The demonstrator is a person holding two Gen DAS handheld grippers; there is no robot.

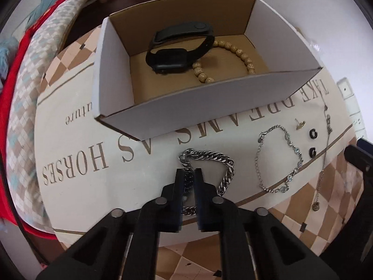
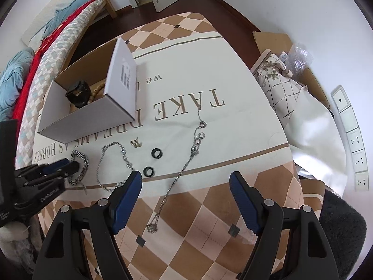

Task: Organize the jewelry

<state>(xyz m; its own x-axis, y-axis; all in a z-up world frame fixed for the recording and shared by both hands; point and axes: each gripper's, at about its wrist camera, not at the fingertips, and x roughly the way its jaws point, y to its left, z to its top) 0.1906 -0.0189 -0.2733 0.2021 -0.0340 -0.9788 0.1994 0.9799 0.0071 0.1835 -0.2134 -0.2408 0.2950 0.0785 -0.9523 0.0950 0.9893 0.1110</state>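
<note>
The left gripper points steeply down at the table, its two black fingers clenched on one side of a heavy silver chain bracelet; links show in the narrow gap between them, and the rest of the bracelet lies curled on the cream tablecloth just beyond the tips. The right gripper hangs released, its blue-padded fingers well apart above the long thin necklace, which runs between them without either pad touching it. Beside the chain bracelet lie a fine silver bracelet with pale stones, a small gold stud and two black hoop earrings. Past them stands an open cardboard box, its near wall just beyond the chain bracelet; a black watch and a wooden bead bracelet already rest inside. The step in hand looks like carrying the chain bracelet into the box. To do it well, the grip should stay firm, the lift go straight up until the dangling loop clears the cloth and the box wall, and the release come low over the bare part of the box floor. The heavy links may swing or slip.
</note>
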